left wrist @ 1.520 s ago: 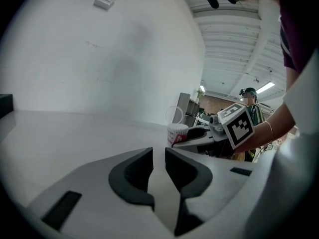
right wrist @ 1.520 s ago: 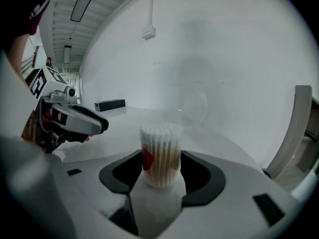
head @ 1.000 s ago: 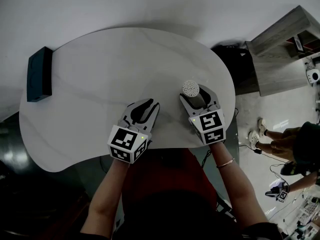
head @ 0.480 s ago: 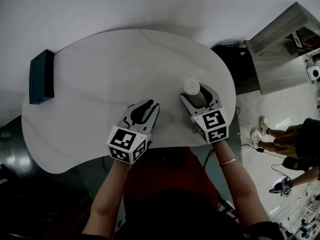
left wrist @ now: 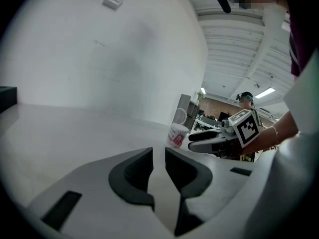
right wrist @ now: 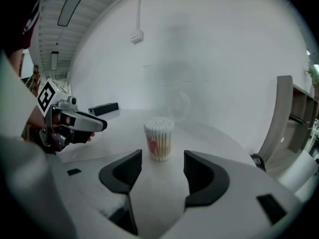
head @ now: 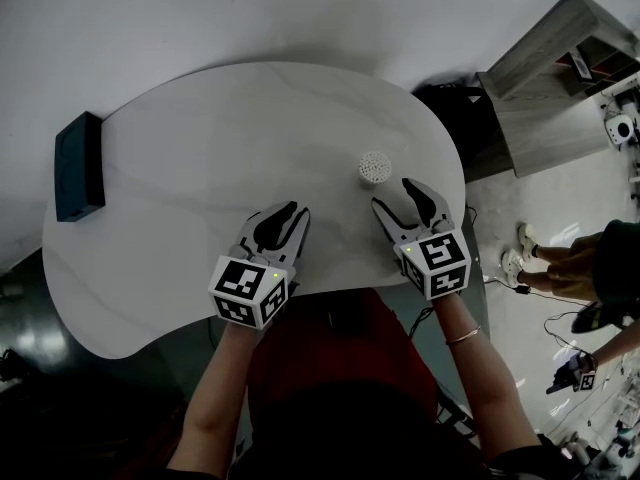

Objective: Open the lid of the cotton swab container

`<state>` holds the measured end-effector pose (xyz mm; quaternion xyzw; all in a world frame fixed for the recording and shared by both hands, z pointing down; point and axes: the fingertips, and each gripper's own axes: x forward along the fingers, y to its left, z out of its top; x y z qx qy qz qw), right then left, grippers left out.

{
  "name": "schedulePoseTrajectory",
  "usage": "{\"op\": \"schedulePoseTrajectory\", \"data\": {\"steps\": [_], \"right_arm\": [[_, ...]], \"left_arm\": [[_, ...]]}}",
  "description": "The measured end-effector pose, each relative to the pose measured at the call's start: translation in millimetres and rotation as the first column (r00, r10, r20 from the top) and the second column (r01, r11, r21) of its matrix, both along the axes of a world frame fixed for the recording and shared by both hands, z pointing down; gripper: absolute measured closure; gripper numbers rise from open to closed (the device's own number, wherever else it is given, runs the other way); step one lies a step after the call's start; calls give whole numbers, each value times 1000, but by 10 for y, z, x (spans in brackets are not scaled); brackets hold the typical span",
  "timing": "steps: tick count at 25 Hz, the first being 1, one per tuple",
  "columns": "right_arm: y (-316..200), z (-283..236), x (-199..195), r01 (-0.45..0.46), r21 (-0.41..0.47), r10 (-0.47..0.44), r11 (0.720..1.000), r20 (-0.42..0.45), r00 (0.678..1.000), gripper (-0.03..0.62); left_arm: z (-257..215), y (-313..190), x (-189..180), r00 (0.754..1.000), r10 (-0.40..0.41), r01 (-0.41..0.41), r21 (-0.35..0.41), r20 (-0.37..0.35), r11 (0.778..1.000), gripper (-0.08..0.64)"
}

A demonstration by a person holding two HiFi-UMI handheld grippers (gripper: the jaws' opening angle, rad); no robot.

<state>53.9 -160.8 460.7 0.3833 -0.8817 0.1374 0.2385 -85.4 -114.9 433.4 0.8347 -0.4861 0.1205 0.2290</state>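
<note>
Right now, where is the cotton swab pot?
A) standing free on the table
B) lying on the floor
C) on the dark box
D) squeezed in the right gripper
A: the cotton swab pot stands upright on the table just ahead of the right gripper, whose open jaws touch nothing.

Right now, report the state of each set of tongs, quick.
Left tongs: slightly open, a narrow gap, nothing between them.
Right tongs: open, empty; the cotton swab container stands just beyond their tips.

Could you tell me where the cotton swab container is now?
Head view: the container stands on the table, right of centre, just beyond the right gripper.
</note>
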Motion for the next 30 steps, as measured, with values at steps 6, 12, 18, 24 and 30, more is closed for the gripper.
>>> {"op": "schedulePoseTrajectory", "data": {"steps": [6,12,18,24,30], "right_arm": [[234,-257,-59,-72,12,70,997,95,993,337],[511,-354,-171,-109,14,106,994,131,986,375],[746,-442,-162,-214,22,207,977,175,963,465],[968,-555,-52,-324,51,310,945,185,933,548],[1187,-633,49,-412,67,390,909,215,895,568]], "left_arm": [[30,53,-33,999,39,-39,-3,8,999,466],[-28,117,9,996,94,-94,19,7,995,466],[-91,208,39,988,154,-154,36,3,987,468],[-192,287,19,980,199,-201,70,29,977,515],[-257,385,101,968,248,-250,91,36,964,528]]}}
